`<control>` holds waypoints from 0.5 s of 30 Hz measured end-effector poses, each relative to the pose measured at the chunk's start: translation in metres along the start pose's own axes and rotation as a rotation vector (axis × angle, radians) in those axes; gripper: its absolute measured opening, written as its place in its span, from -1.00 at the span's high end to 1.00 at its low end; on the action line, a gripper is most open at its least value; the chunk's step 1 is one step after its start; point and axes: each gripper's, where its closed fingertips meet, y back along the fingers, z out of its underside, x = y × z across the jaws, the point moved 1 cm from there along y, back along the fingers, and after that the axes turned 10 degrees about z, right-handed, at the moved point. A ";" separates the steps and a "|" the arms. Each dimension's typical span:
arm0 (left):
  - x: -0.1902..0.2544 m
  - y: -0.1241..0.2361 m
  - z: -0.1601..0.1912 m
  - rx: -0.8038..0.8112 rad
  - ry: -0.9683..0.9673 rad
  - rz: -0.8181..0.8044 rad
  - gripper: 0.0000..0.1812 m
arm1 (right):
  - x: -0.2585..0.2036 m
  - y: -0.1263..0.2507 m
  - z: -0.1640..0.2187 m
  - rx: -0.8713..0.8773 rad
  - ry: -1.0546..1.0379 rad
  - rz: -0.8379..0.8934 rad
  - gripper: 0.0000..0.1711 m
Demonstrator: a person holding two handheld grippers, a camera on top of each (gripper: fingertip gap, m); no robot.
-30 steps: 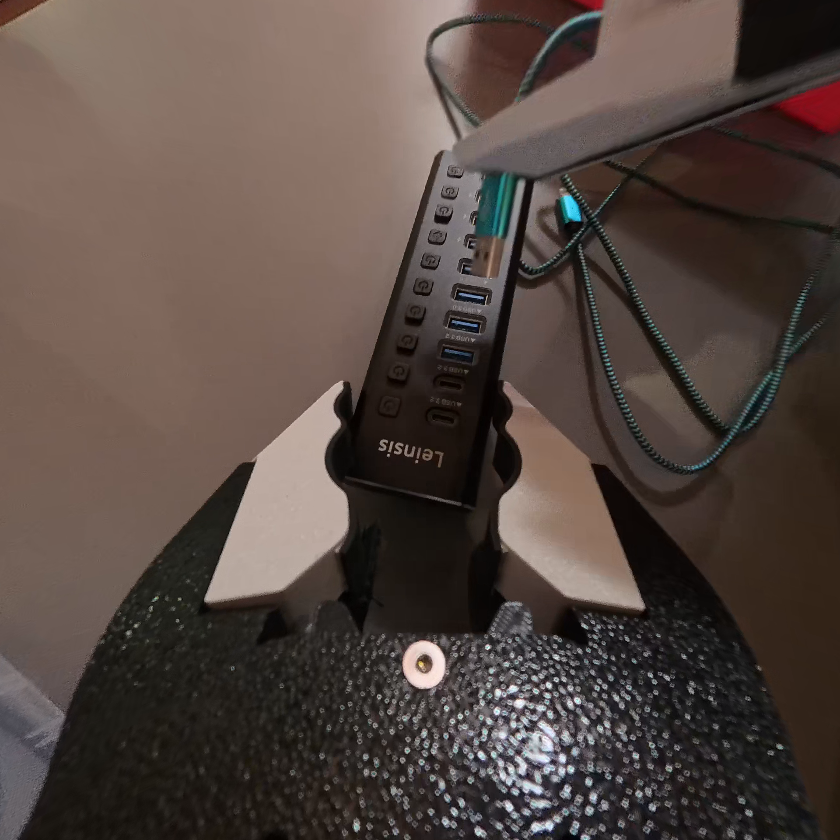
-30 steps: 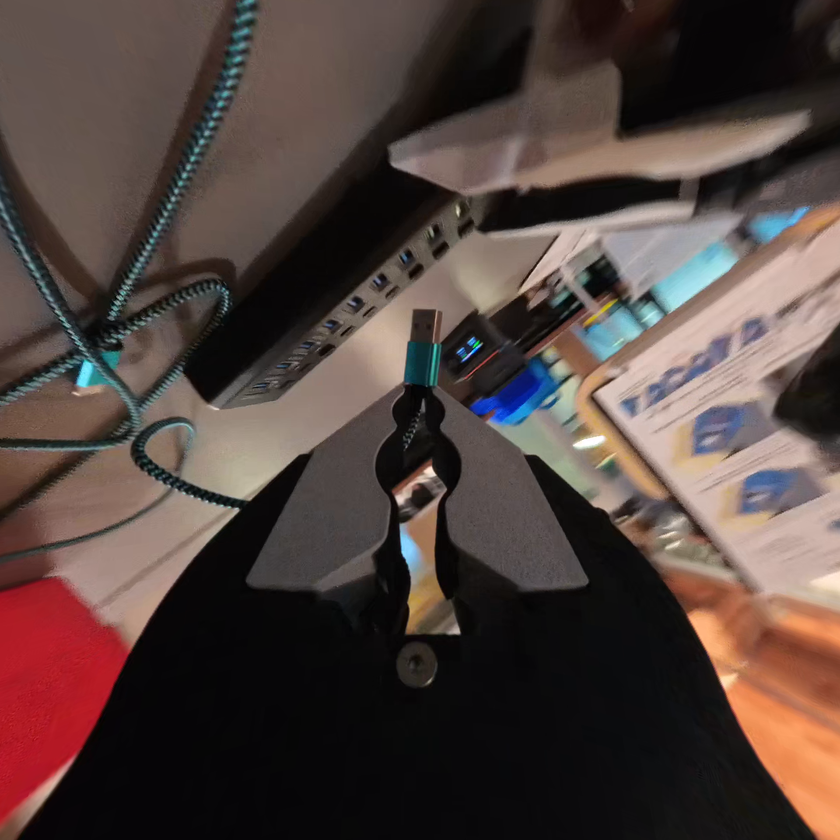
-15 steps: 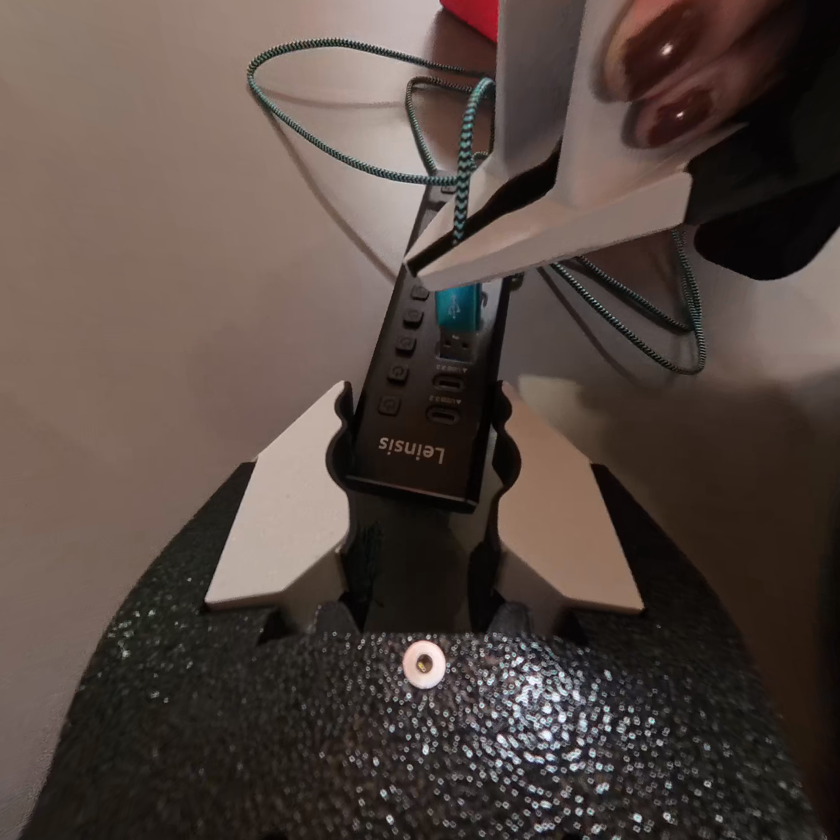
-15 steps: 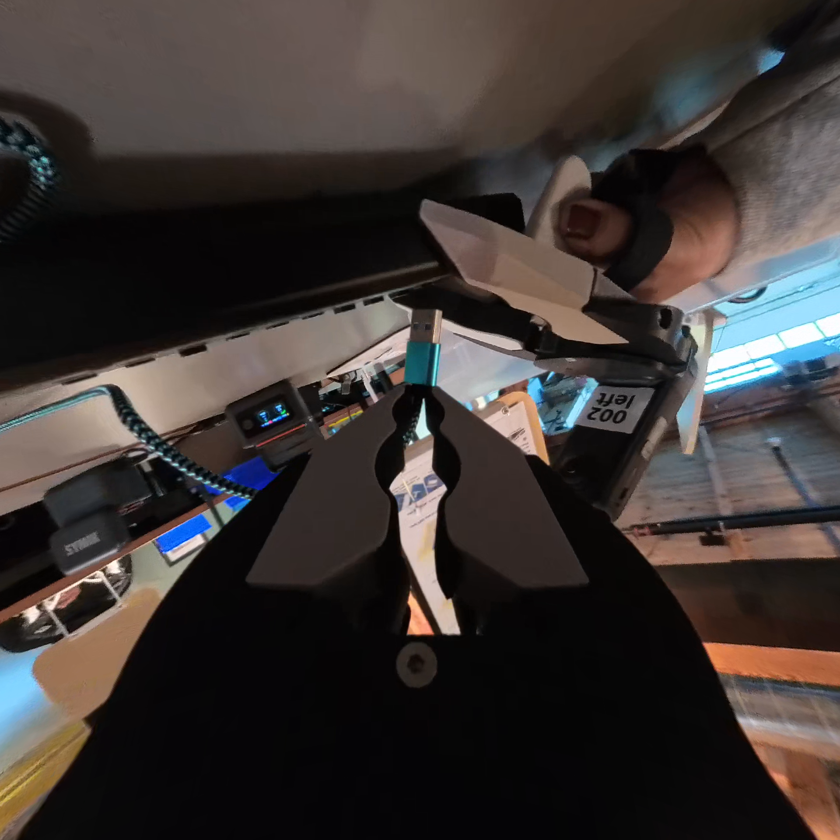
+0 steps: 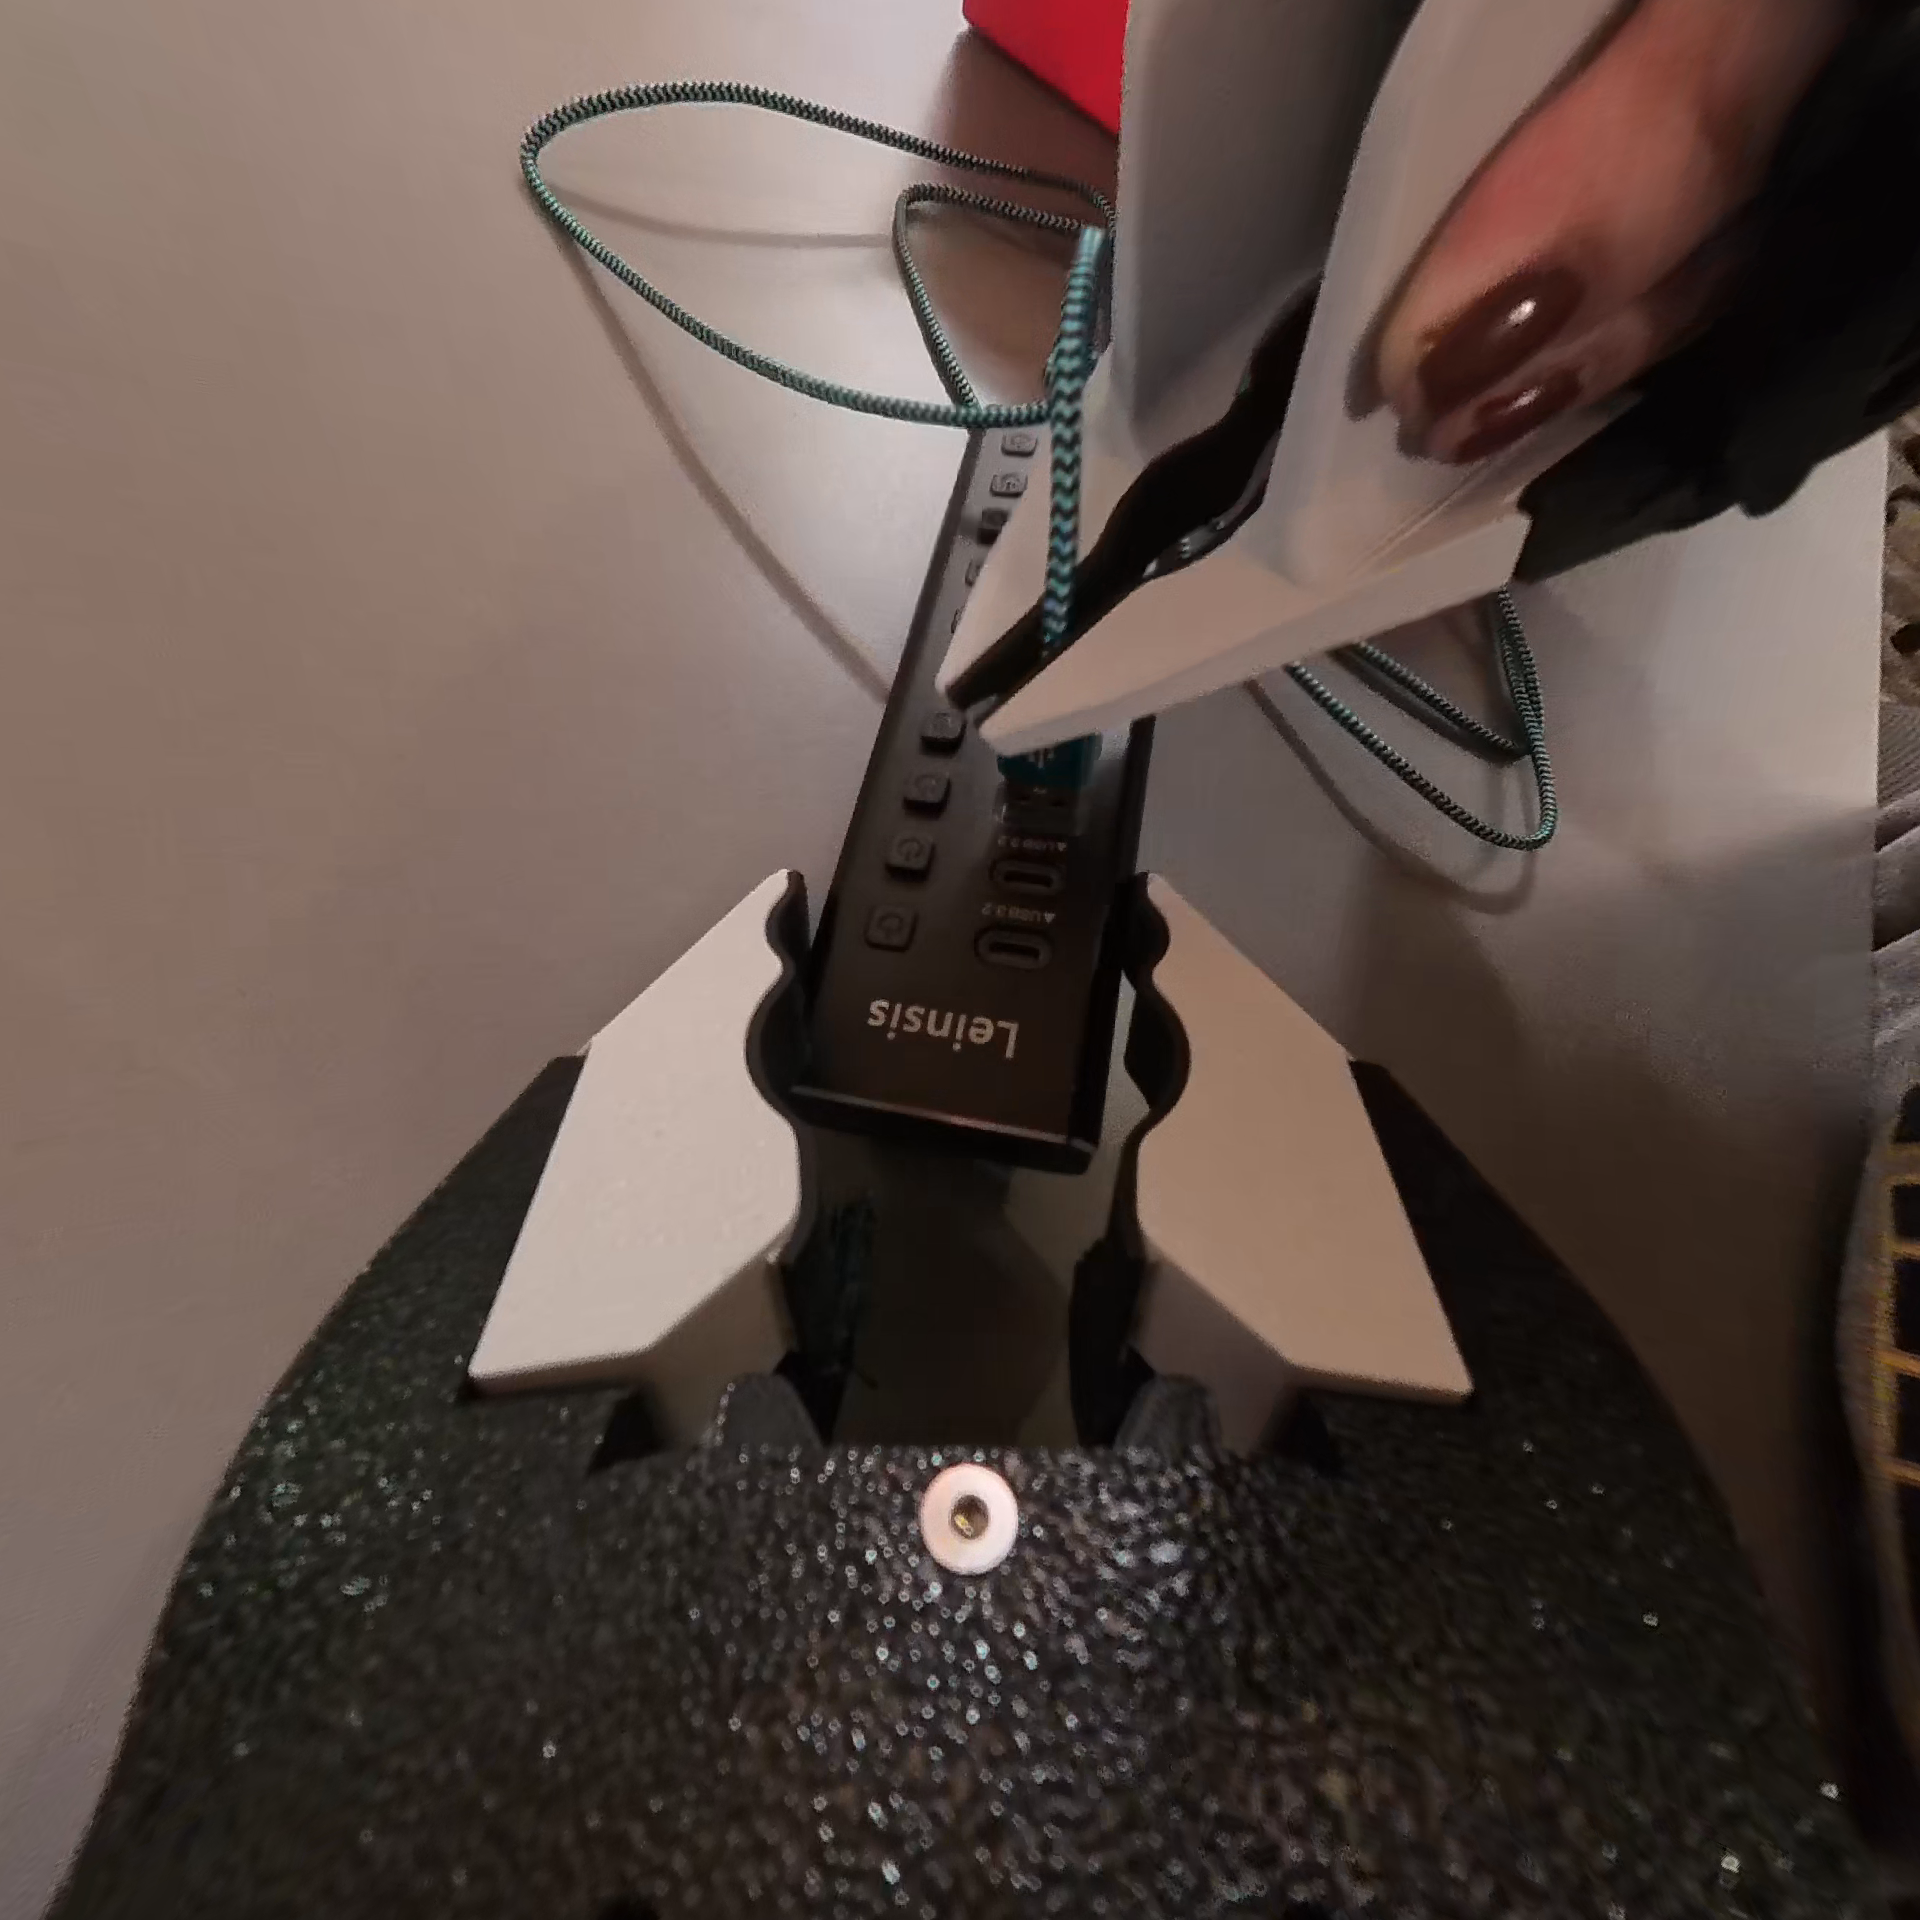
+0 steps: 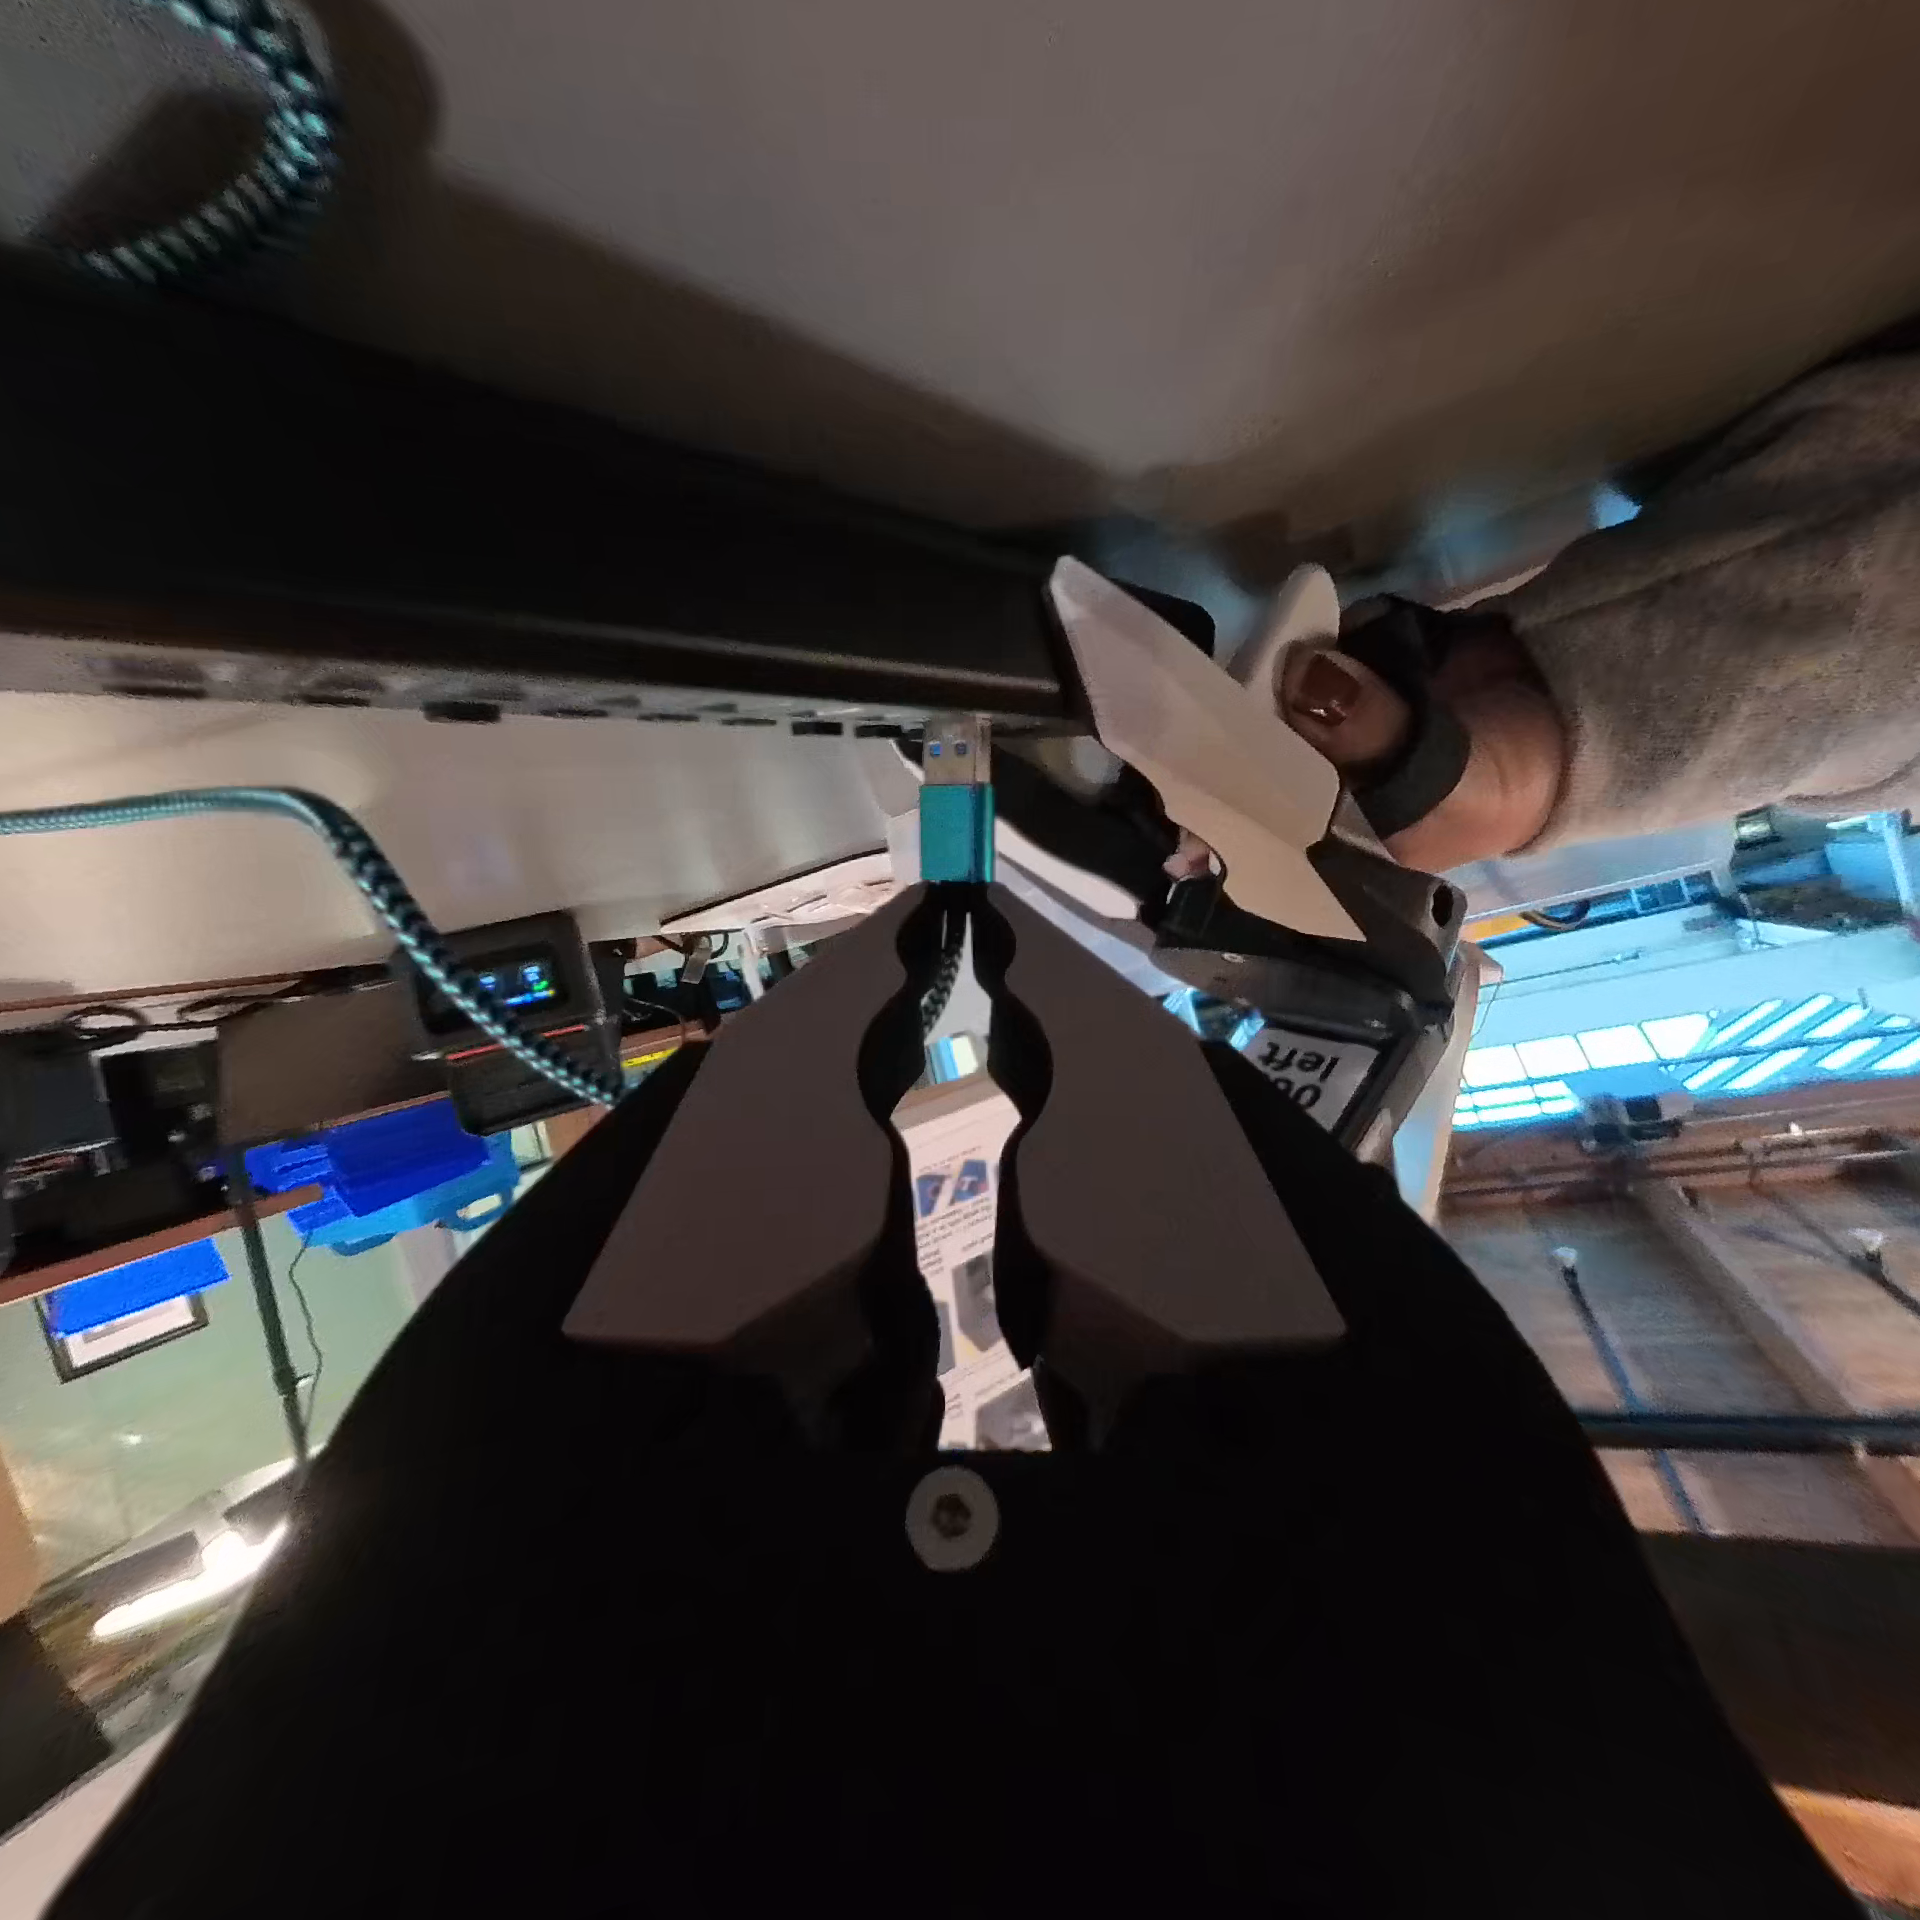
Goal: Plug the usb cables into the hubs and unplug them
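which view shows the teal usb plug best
The right wrist view: the teal metal-tipped USB plug stands whole beyond the right hand-held gripper, its tip at the black USB hub. The left wrist view shows only a teal sliver.

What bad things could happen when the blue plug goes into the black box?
1. The teal plug sits at the port with metal still showing; if tilted, it may jam.
2. The right hand-held gripper pinches only the braided cable, so the plug may wobble.
3. The left hand-held gripper holds just the hub's end, so pushing may shift it.
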 end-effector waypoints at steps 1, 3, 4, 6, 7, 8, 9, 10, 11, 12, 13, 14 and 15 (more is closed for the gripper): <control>0.000 0.000 0.000 -0.005 -0.004 -0.002 0.34 | 0.002 -0.003 0.000 0.002 0.007 0.002 0.96; 0.000 -0.001 0.002 -0.023 -0.024 -0.013 0.34 | 0.007 -0.007 -0.002 0.007 0.014 0.007 0.96; 0.000 -0.001 0.002 -0.028 -0.030 -0.017 0.34 | 0.008 -0.008 -0.002 0.008 0.019 0.008 0.96; 0.000 -0.001 0.002 -0.018 -0.022 -0.010 0.35 | 0.006 -0.006 -0.002 0.007 0.005 0.004 0.97; 0.000 0.000 0.001 -0.011 -0.015 -0.006 0.35 | 0.004 -0.004 -0.001 0.004 0.000 0.000 0.96; 0.000 0.000 0.001 -0.011 -0.014 -0.005 0.35 | 0.003 -0.002 -0.001 -0.002 -0.002 -0.003 0.96; 0.000 -0.001 0.001 -0.016 -0.017 -0.007 0.35 | 0.002 0.000 -0.002 -0.012 -0.008 -0.005 0.97; 0.000 -0.001 0.002 -0.024 -0.023 -0.011 0.35 | 0.003 0.000 -0.003 -0.026 -0.017 -0.004 0.97; 0.000 -0.001 0.003 -0.033 -0.032 -0.016 0.35 | 0.005 0.000 -0.003 -0.039 -0.023 0.002 0.97; 0.000 -0.002 0.003 -0.036 -0.036 -0.019 0.35 | 0.007 -0.001 -0.004 -0.052 -0.026 0.008 0.97; 0.001 -0.002 0.003 -0.036 -0.035 -0.019 0.35 | 0.007 -0.002 -0.003 -0.060 -0.035 0.004 0.97; 0.001 -0.002 0.003 -0.033 -0.030 -0.017 0.35 | 0.005 -0.002 -0.002 -0.062 -0.053 -0.012 0.96; 0.000 -0.001 0.002 -0.021 -0.014 -0.012 0.35 | 0.003 -0.001 -0.001 -0.061 -0.070 -0.027 0.96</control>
